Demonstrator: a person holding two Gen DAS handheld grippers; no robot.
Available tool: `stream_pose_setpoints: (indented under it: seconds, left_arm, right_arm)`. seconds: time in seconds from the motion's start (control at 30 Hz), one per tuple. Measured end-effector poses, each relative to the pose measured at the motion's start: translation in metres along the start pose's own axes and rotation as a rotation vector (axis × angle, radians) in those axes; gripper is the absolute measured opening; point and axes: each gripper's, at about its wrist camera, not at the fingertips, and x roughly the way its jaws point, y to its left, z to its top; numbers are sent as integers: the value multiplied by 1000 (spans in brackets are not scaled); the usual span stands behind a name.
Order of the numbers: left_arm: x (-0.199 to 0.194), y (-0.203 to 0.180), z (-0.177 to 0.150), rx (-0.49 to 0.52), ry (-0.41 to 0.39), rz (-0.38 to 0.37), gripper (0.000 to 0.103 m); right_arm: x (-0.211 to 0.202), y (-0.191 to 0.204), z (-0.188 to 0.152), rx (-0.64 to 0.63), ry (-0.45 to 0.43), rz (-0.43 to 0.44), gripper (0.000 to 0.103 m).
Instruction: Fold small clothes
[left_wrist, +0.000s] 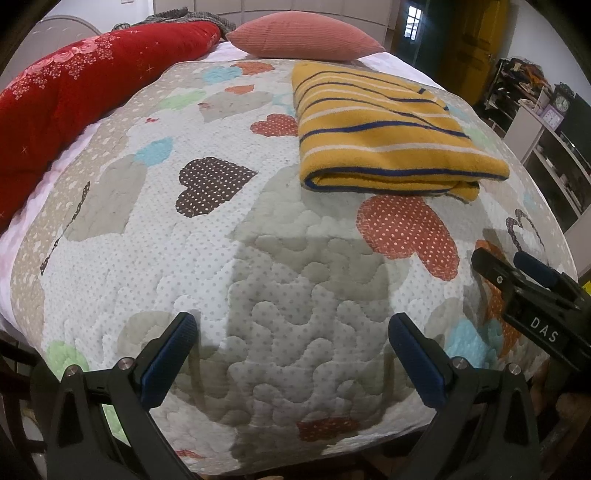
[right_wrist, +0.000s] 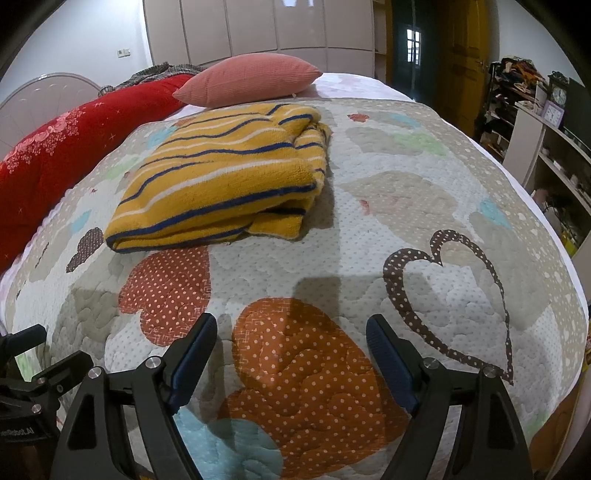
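Note:
A yellow garment with blue and white stripes (left_wrist: 384, 133) lies folded in a flat rectangle on the heart-patterned quilt (left_wrist: 258, 258); it also shows in the right wrist view (right_wrist: 229, 177), left of centre. My left gripper (left_wrist: 293, 325) is open and empty, held above the quilt well in front of the garment. My right gripper (right_wrist: 291, 328) is open and empty, also in front of the garment, and shows in the left wrist view (left_wrist: 517, 262) at the right edge.
A red floral blanket (left_wrist: 66, 96) lies along the left side of the bed. A pink pillow (left_wrist: 303, 37) sits behind the garment. Shelves with clocks (right_wrist: 554, 103) stand to the right. The quilt's front edge is just below the grippers.

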Motion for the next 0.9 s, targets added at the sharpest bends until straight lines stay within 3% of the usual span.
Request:
stream_pose_setpoints:
  seconds: [0.9]
  left_arm:
    - [1, -3, -2, 16, 5, 6, 103]
  right_arm:
    - [0, 2, 0, -2, -3, 2, 88]
